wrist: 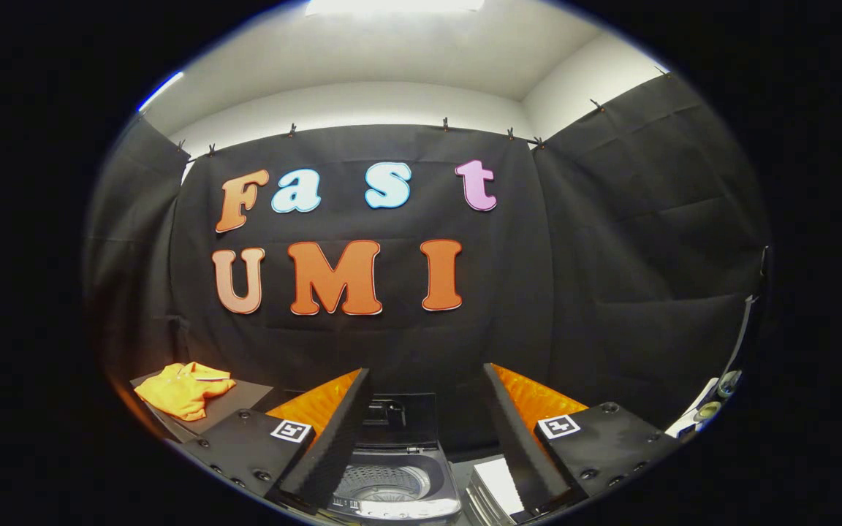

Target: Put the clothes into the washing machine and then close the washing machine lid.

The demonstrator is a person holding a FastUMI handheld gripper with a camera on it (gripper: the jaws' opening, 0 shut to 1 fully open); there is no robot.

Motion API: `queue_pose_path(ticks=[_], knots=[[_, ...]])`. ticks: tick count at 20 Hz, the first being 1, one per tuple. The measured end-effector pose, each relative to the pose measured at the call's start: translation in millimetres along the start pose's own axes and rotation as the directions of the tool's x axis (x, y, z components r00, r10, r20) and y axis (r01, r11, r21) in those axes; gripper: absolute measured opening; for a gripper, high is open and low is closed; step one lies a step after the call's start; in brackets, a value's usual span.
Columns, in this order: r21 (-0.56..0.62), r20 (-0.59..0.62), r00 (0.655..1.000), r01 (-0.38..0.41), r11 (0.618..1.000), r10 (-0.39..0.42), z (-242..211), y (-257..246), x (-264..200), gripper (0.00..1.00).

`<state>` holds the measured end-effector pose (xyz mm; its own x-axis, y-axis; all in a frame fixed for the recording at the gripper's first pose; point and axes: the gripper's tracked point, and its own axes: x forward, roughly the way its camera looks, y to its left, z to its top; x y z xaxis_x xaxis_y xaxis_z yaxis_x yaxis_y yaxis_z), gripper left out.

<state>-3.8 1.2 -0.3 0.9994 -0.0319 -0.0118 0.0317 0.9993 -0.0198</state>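
Between the two fingers of the claw point(421, 438), spread wide apart and pinching nothing: a small top-loading washing machine point(395, 478), lid point(400, 420) raised upright at its back, perforated drum point(383, 483) open and showing no cloth inside. Just ahead of and below the fingertips, nothing lying across the opening. Control strip along the machine's front rim, too small to read.

Off past the left finger, well apart from the machine: an orange polo shirt point(183, 389), loosely folded, resting on a dark flat board point(242, 398) at the far left of the desk. Collar side turned toward the booth wall, one edge of the shirt hanging near the board's left corner. Left finger body standing between shirt and machine in this view; whether anything on the desk itself lies between them cannot be told, hidden behind that finger.

Just right of the machine, partly behind the right finger: a pale ribbed object with a white flat top point(498, 488), kind unclear. Farther right, near the desk's right edge: a few small round items and a white strip point(713, 402), too blurred to name.

Behind everything, black cloth wall point(611, 292) clipped along a line, white ceiling with a bright light panel point(392, 6) above.
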Motion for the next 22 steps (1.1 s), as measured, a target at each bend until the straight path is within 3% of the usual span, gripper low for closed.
queue_pose_path(ticks=[17,22], knots=[[0.037,0.009,0.998,0.056,0.998,-0.056,3,9,9,0.97],[-0.01,0.004,0.997,0.073,0.997,-0.073,0,21,12,0.97]])
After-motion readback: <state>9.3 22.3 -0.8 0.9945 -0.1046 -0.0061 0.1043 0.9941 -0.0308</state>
